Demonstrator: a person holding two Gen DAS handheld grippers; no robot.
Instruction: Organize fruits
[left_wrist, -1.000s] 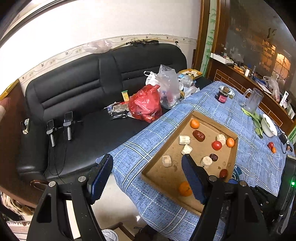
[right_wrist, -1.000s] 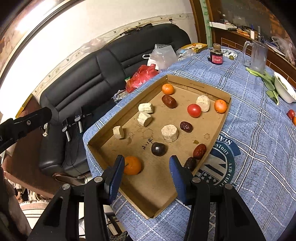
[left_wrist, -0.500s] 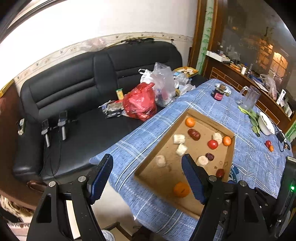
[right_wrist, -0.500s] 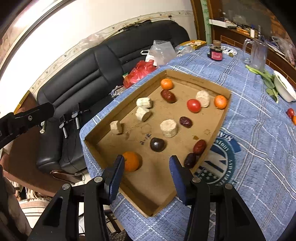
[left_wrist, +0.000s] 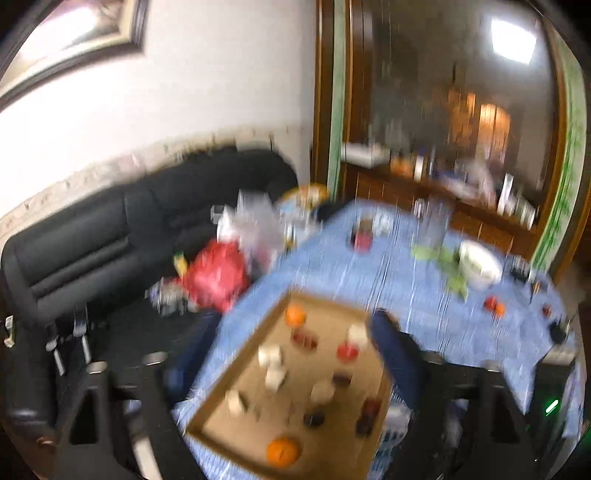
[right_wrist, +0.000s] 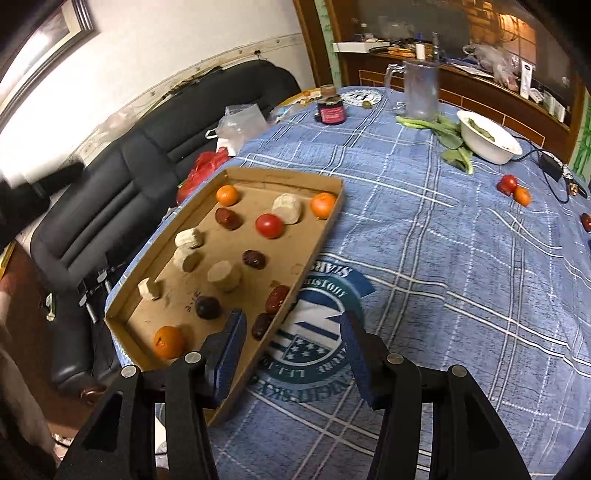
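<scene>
A shallow cardboard tray lies on the blue checked tablecloth. It holds oranges, a red tomato, dark dates and pale root chunks. A loose tomato and a small orange lie at the far right. My right gripper is open and empty above the tray's near right corner. The left wrist view is blurred; my left gripper is open and empty above the tray.
A white bowl, green leaves, a glass jug, a dark jar and a black cable sit on the far table. A black sofa with red and clear bags is to the left.
Both grippers have swung to the right and tilted up, so more of the table's right side shows. The left view is now motion-blurred. The fruits have not moved.
</scene>
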